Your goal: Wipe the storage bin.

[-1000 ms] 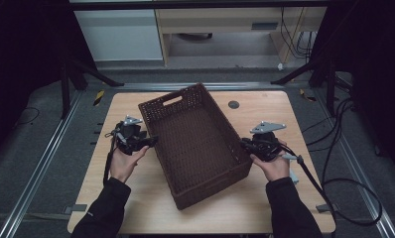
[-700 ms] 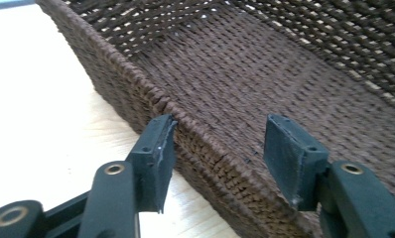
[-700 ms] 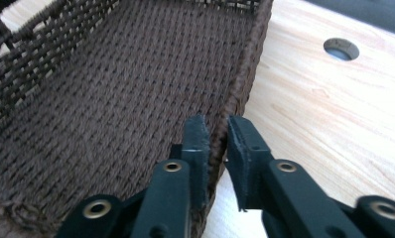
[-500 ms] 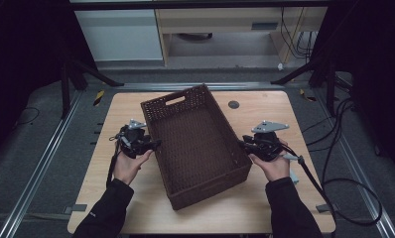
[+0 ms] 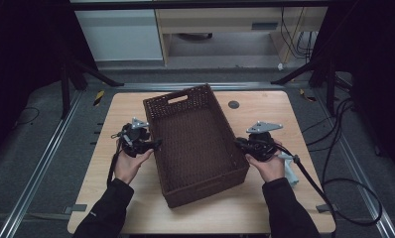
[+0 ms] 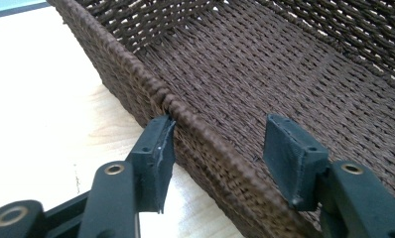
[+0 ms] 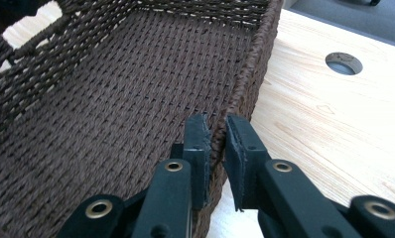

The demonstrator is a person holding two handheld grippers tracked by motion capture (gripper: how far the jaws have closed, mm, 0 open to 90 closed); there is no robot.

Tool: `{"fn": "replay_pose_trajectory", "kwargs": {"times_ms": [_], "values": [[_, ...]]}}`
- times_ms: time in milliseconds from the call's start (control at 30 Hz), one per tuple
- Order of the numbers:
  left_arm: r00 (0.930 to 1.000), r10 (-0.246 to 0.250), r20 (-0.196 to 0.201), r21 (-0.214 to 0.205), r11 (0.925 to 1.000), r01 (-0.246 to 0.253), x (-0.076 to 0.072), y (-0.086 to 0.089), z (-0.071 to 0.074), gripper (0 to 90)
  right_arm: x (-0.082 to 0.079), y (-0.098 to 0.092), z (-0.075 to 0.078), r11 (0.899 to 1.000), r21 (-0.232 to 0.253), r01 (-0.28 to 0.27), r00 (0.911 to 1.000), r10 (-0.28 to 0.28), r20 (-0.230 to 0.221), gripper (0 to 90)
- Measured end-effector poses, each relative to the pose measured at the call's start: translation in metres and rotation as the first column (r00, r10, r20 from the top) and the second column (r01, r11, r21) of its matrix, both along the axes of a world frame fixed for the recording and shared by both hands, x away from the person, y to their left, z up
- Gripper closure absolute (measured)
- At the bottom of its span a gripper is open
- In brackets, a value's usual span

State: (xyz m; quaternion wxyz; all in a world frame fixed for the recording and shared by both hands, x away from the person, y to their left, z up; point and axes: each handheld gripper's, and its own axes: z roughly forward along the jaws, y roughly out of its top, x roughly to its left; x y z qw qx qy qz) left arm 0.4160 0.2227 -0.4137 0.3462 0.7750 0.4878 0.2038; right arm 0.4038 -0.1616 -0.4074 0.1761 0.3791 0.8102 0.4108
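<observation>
The woven basket [image 5: 195, 139] sits mid-table [image 5: 265, 208], its near corner cut off in both gripper views, the right gripper [image 7: 216, 144] pinching its right wall while the left gripper [image 6: 218, 151], jaws just opening, straddles the left rim without clamping.

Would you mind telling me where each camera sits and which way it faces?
High view: above the person's side, looking forward and down at the table; forearms, both hands show.
Left gripper view: on the left gripper, jaws open astride the basket wall.
Right gripper view: on the right gripper, clamped on the opposite wall.
All share the basket.
</observation>
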Motion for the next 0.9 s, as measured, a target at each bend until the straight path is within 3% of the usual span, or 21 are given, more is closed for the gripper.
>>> {"fn": "replay_pose_trajectory", "kwargs": {"times_ms": [100, 233, 300, 333, 433, 600, 767, 900], "values": [[0.9998, -0.003, -0.019, -0.032, 0.9995, 0.002, -0.004, 0.000, -0.001, 41.3, -0.008, 0.001, 0.002, 1.000, -0.004, -0.021, 0.9997, 0.020, -0.011, 79.7], [0.9995, -0.004, -0.031, -0.024, 0.9997, 0.004, -0.006, -0.002, -0.005, 40.6, -0.011, 0.001, 0.004, 0.999, -0.003, -0.038, 0.9990, 0.038, -0.025, 78.3], [0.9993, 0.005, -0.036, -0.018, 0.9998, -0.006, -0.005, -0.003, -0.007, 42.5, -0.009, 0.000, 0.004, 1.000, 0.002, -0.024, 0.9997, 0.024, -0.011, 72.4], [0.9994, 0.007, -0.034, -0.008, 0.9999, -0.007, -0.005, -0.002, -0.007, 47.8, -0.008, -0.001, 0.004, 1.000, 0.002, -0.002, 1.0000, 0.002, 0.006, 66.2], [0.9984, 0.011, -0.056, -0.026, 0.9996, -0.013, -0.002, 0.000, -0.008, 50.2, -0.006, 0.000, 0.004, 1.000, 0.008, 0.016, 0.9996, -0.016, 0.023, 64.4], [0.9992, 0.012, -0.037, -0.001, 0.9999, -0.012, 0.003, 0.000, -0.009, 53.0, 0.001, 0.003, -0.002, 0.999, 0.025, 0.028, 0.9995, -0.029, 0.012, 62.0], [0.9992, 0.010, -0.039, -0.014, 0.9999, -0.010, 0.004, 0.001, -0.010, 52.7, 0.001, 0.007, -0.005, 0.999, 0.053, -0.001, 0.9998, 0.002, -0.018, 73.7], [0.9979, 0.005, -0.064, -0.022, 0.9997, -0.007, 0.002, 0.001, -0.011, 47.8, -0.002, 0.009, -0.003, 0.999, 0.032, -0.003, 0.9998, 0.003, -0.019, 74.5]]}}
